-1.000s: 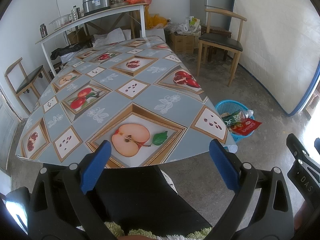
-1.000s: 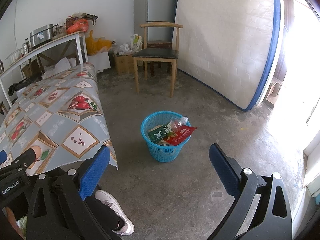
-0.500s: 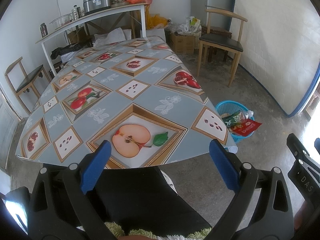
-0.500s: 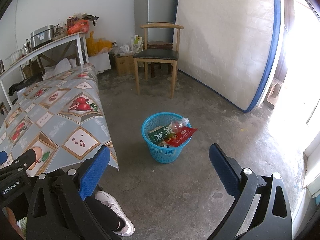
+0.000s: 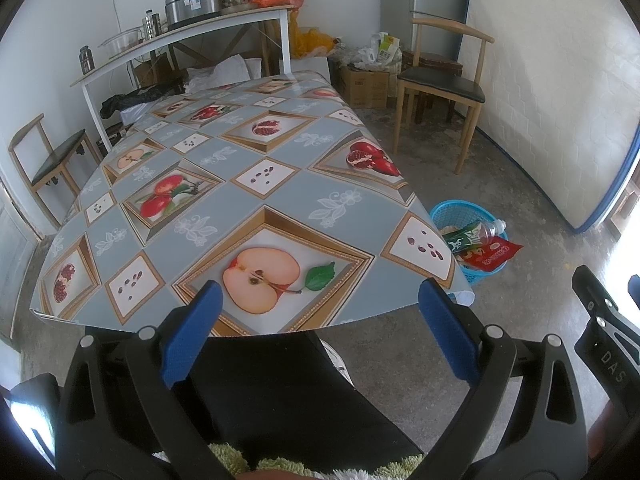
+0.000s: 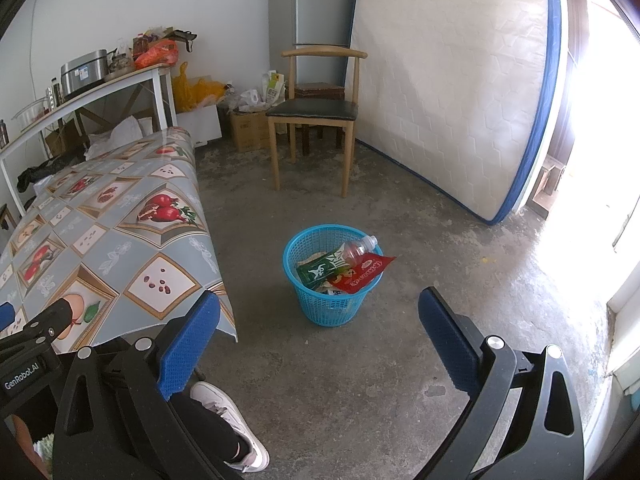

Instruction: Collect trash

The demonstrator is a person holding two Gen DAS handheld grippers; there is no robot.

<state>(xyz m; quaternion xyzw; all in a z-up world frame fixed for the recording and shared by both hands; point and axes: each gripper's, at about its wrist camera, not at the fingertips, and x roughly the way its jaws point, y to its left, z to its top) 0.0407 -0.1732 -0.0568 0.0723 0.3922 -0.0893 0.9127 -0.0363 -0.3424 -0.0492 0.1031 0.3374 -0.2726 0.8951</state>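
Two handheld grippers hung with their blue-padded jaws spread wide and nothing between them as a person stood at the near end of a long table (image 5: 248, 184) draped in a grey oilcloth printed with apples and pomegranates. A white mattress (image 6: 452, 92) edged in blue leaned against the far wall, next to a grey refrigerator (image 6: 312, 4). A white shelf unit (image 5: 192, 32) behind the table carried a steel cooker and an orange bag. One wooden chair (image 6: 316, 112) with a dark seat stood on the bare concrete floor near cardboard boxes; a second chair (image 5: 52, 160) sat beside the table's far left side.

The left gripper (image 5: 320, 324) was held over the person's dark-trousered lap, pointing across the tabletop, whose surface was bare of loose items. The right gripper (image 6: 320, 332) was aimed at the floor, where a blue plastic basket (image 6: 332, 308) stood just beside the table's right corner, apart from the cloth's hanging edge. The collected trash lay inside it: a green packet (image 6: 324, 268) propped against the rim, a red wrapper (image 6: 364, 274) overhanging the edge toward the mattress, and a clear plastic bottle (image 6: 358, 248) resting at a slant with its cap poking past the rim. A white sneaker (image 6: 232, 424) on the person's foot showed below the right gripper's left finger.
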